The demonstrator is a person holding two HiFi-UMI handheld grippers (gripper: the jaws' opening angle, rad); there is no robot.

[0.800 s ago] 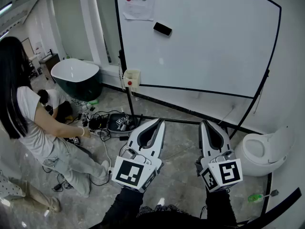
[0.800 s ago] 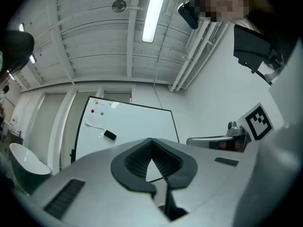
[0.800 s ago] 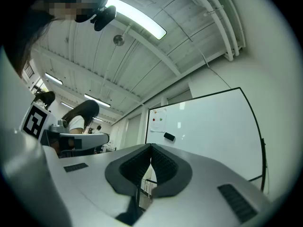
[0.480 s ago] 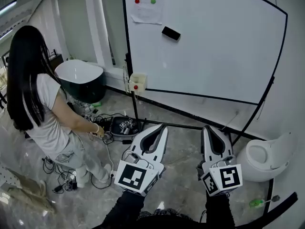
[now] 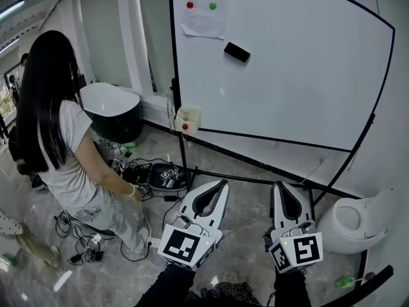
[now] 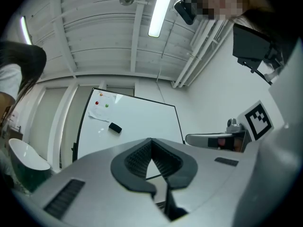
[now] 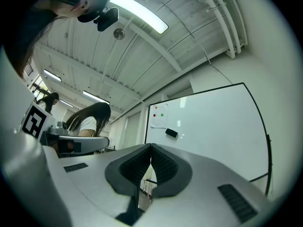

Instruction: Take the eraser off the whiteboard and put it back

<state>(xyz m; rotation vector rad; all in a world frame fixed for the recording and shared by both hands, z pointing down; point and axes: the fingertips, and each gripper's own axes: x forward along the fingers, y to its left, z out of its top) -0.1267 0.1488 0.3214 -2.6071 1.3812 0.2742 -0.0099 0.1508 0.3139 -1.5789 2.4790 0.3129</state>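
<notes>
I am holding the left tool and right tool low, jaws pressed together on nothing, well apart from the eraser sticking on the whiteboard.

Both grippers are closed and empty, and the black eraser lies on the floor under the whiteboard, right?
No: the eraser is stuck on the whiteboard, near the paper sheet, as the head view shows. The left gripper and right gripper are indeed shut and empty.

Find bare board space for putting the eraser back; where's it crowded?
Bare: most of the whiteboard, right of and below the eraser, out to its black frame. Crowded: the top-left corner, where a paper sheet with magnets hangs just up-left of the eraser.
</notes>
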